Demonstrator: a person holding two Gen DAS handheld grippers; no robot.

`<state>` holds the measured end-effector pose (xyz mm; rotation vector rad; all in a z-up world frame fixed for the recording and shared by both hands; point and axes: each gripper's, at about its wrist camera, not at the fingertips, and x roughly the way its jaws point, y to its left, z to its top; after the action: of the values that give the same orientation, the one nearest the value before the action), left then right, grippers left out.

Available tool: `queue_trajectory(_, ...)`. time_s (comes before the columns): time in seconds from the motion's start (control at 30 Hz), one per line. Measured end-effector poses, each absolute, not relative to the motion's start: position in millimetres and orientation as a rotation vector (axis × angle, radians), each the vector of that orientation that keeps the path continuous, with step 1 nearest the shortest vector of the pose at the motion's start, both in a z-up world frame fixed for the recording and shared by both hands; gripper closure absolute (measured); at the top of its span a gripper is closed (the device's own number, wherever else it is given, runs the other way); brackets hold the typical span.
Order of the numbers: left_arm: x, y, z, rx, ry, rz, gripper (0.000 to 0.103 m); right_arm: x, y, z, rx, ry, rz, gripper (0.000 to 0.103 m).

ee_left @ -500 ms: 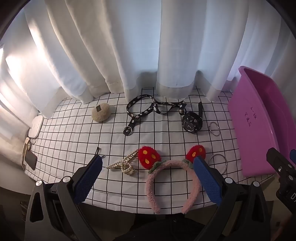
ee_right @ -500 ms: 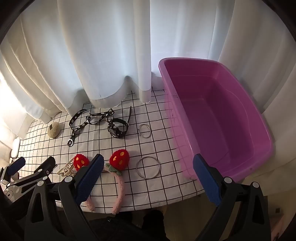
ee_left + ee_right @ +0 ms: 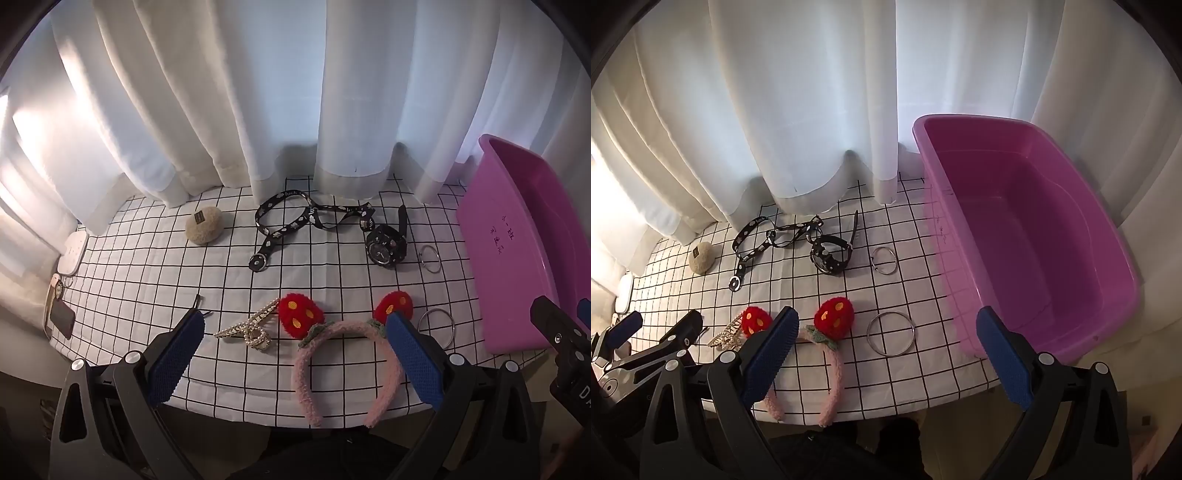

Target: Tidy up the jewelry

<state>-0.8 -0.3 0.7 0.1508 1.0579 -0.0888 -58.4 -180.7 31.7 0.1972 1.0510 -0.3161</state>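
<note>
Altogether, two rings, one headband, one watch; both grippers' fingers gape empty.

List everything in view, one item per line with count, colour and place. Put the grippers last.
tub: 1, purple, right side of the table, nothing visible inside
headband: 1, pink with two red strawberry ears, near edge
hair clip: 1, gold and pearl, left of the headband
large bangle: 1, silver, right of the headband
small ring: 1, silver, right of the watch
watch: 1, black, far middle
lanyard: 1, black with white pattern, left of the watch
fuzzy pouch: 1, beige, far left
hairpin: 1, dark, thin, left of the hair clip
tablecloth: 1, white with black grid
curtain: white, behind the table
left gripper: 1, black with blue pads, open
right gripper: 1, black with blue pads, open
</note>
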Motion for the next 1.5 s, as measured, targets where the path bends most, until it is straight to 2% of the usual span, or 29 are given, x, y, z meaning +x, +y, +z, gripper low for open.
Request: queue_trajectory(1.5, 3, 9, 8, 0.148, 1.054, -0.088, 0.006, -58, -171, 33, 0.207, 1.049, -0.301, 0.011)
